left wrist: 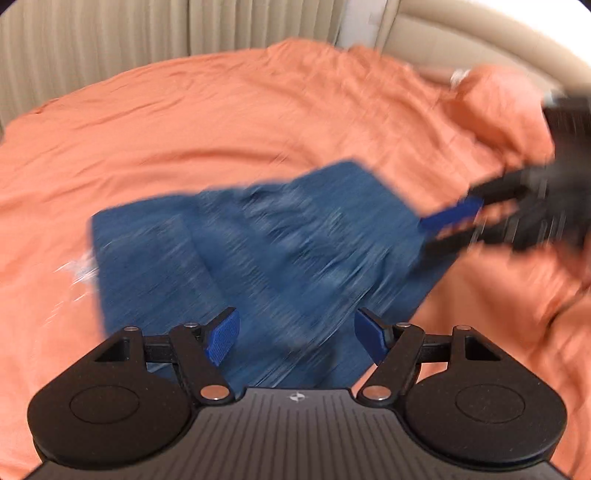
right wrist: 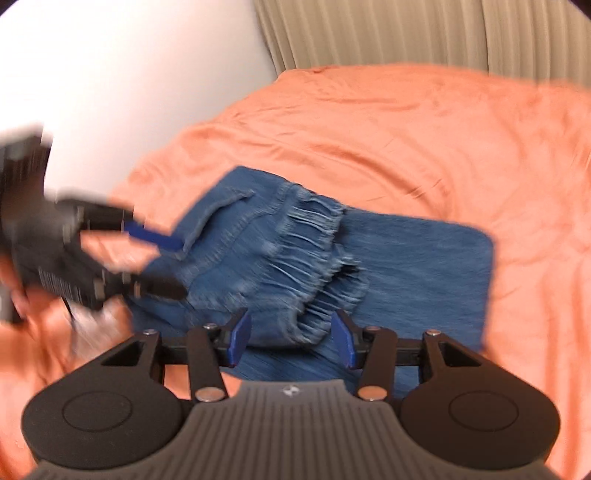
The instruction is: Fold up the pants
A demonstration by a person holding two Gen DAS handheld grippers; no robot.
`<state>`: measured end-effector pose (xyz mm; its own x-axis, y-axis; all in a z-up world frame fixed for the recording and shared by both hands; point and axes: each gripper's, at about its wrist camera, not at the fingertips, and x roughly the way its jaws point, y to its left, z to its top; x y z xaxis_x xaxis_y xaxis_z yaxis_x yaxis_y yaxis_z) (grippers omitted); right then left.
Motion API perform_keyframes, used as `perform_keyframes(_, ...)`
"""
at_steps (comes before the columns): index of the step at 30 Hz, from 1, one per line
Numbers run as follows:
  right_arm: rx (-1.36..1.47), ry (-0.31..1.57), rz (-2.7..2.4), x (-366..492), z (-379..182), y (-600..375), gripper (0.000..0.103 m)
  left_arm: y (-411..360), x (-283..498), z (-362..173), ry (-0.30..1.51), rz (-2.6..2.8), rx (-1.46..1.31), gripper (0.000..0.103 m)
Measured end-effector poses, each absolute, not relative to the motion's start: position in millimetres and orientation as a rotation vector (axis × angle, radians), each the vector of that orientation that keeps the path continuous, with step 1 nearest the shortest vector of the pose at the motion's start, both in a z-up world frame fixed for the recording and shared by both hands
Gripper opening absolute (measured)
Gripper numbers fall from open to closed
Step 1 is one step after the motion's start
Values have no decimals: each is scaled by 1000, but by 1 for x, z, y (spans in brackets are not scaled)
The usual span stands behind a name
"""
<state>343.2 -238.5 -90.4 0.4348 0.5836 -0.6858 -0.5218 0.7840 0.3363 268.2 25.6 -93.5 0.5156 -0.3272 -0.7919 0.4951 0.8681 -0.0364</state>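
Blue denim pants (left wrist: 266, 236) lie folded in a compact bundle on the orange bed cover; the elastic waistband (right wrist: 303, 254) lies on top of the bundle. My left gripper (left wrist: 295, 336) is open and empty, just above the near edge of the pants. In the right wrist view it shows at the left (right wrist: 173, 262), open beside the pants' left edge. My right gripper (right wrist: 291, 339) is open and empty over the near waistband edge. In the left wrist view it shows at the right (left wrist: 443, 229), open at the pants' right edge. Both views are motion-blurred.
The orange bed cover (left wrist: 221, 122) is wrinkled and fills most of both views. Beige curtains (right wrist: 406, 33) hang behind the bed, with a white wall (right wrist: 129, 74) at the left. A beige padded headboard (left wrist: 480, 33) curves at the far right.
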Motion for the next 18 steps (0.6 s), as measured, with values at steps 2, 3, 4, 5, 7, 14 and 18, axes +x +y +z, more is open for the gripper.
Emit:
perform_keyframes(2, 143, 919, 700, 358, -93, -232, 45, 38, 263, -105, 921, -465, 264, 83)
perform_keyframes(3, 162, 934, 692, 365, -96, -229, 45, 44, 259, -110, 928, -453, 285, 83)
perform_keyframes(4, 188, 956, 686, 374, -100, -227, 43, 51, 256, -114, 937, -444, 307, 83)
perform_keyframes(5, 222, 979, 678, 382, -104, -226, 43, 54, 255, -120, 942, -439, 321, 82)
perform_keyframes(7, 308, 1020, 670, 400, -114, -224, 42, 63, 249, -125, 942, -425, 343, 82)
perform_keyframes(14, 408, 1070, 579, 446, -139, -217, 41, 79, 253, -140, 953, -415, 336, 82)
perform_keyframes(18, 439, 1112, 595, 458, -153, -209, 41, 85, 251, -140, 951, -435, 404, 81)
